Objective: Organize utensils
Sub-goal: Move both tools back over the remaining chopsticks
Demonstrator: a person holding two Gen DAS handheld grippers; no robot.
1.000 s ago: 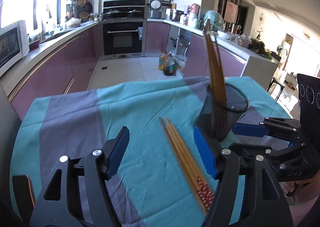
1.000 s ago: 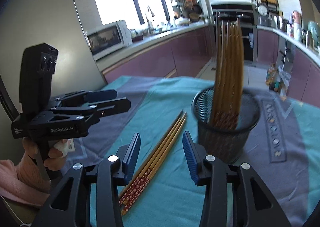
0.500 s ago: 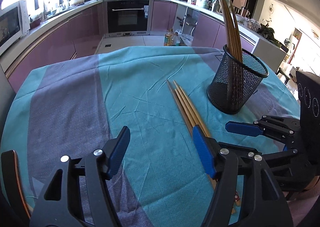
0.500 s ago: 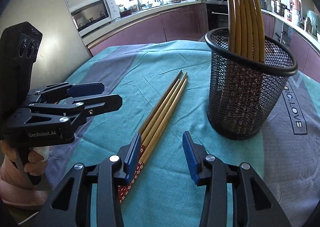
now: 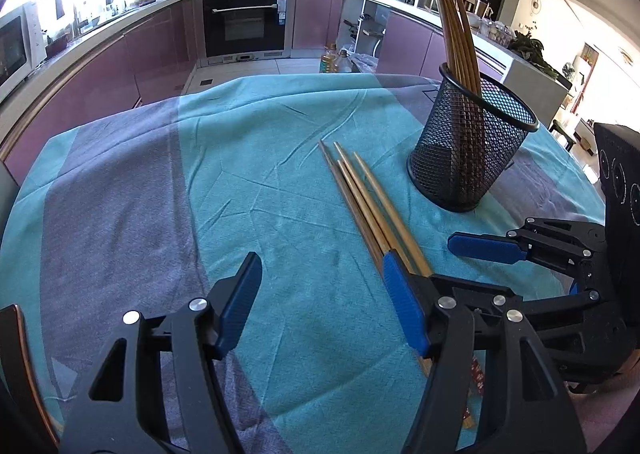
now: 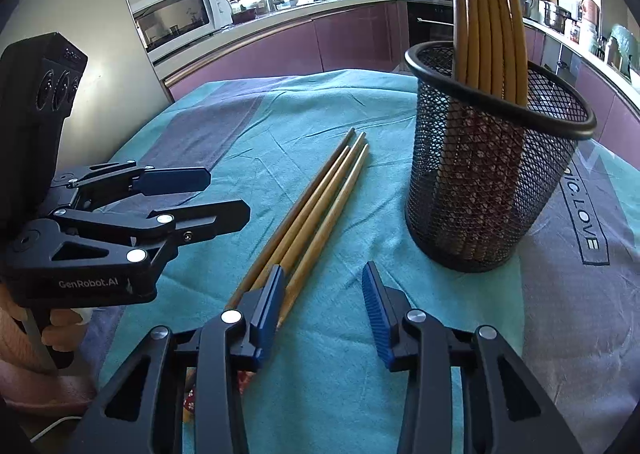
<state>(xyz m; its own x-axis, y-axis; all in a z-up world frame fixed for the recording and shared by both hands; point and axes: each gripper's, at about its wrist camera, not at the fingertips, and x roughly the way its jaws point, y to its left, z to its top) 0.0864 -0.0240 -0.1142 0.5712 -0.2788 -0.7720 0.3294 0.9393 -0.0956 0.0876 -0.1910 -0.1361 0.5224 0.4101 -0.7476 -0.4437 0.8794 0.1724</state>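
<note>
Several wooden chopsticks (image 5: 360, 193) (image 6: 320, 193) lie side by side on the cloth, thin tips pointing away. To their right stands a black mesh holder (image 5: 468, 157) (image 6: 488, 173) with several more chopsticks (image 5: 452, 25) (image 6: 484, 13) upright in it. My left gripper (image 5: 320, 266) (image 6: 228, 195) hangs open to the left of the lying chopsticks, its right finger over their thick ends. My right gripper (image 6: 322, 274) (image 5: 464, 266) hovers low over the same ends. Its jaws are closing, its pads press on nothing, and its left finger covers part of the bundle.
A teal and grey tablecloth (image 5: 240, 173) covers the table. A person's hand (image 6: 60, 326) holds the left gripper's handle. Purple kitchen cabinets, an oven (image 5: 244, 21) and a microwave (image 6: 176, 17) lie beyond the table's far edge.
Both grippers have sunk and tipped down toward the cloth, so the lying chopsticks and the holder now sit closer. The right jaws have narrowed a little.
</note>
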